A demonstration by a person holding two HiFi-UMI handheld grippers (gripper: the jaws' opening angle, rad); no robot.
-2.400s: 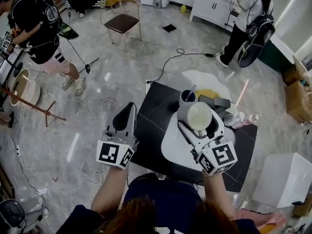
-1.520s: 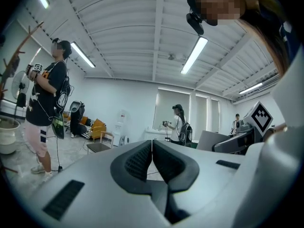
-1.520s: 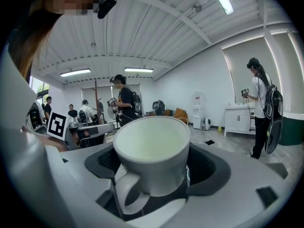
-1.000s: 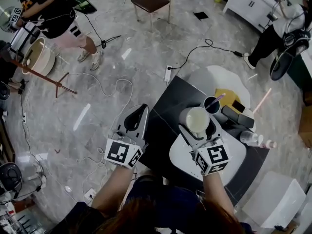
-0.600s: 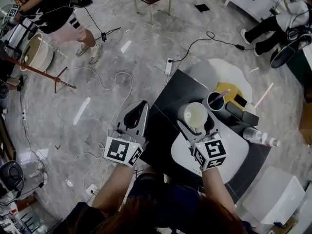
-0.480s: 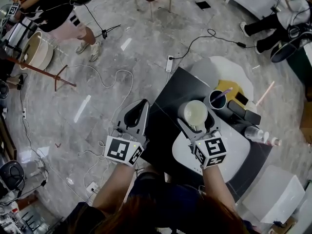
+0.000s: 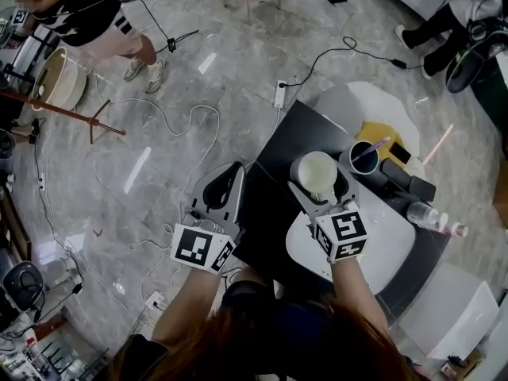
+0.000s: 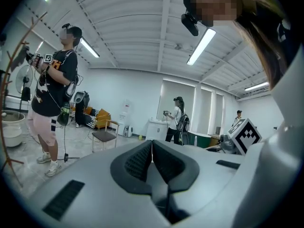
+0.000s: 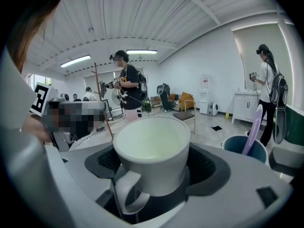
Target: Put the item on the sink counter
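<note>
Grey marble floor (image 7: 238, 54), glossy, catching streaks of light. Cables (image 7: 347, 42) snaking across it, white power strip (image 7: 279, 94) lying mid-floor. Overhead, white ribbed ceiling (image 8: 137, 27), long strip lights (image 8: 202, 46) glowing. White walls (image 8: 118, 87), tall pale windows (image 8: 178, 96) far side. Wooden chair (image 8: 105, 136) standing alone, white cabinet (image 8: 154, 129) beyond it. White box (image 7: 448, 316) at lower right.

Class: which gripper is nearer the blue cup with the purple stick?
Right. The right gripper, holding a white mug, is just left of the blue cup; the left gripper is farther left, past the black tabletop.
</note>
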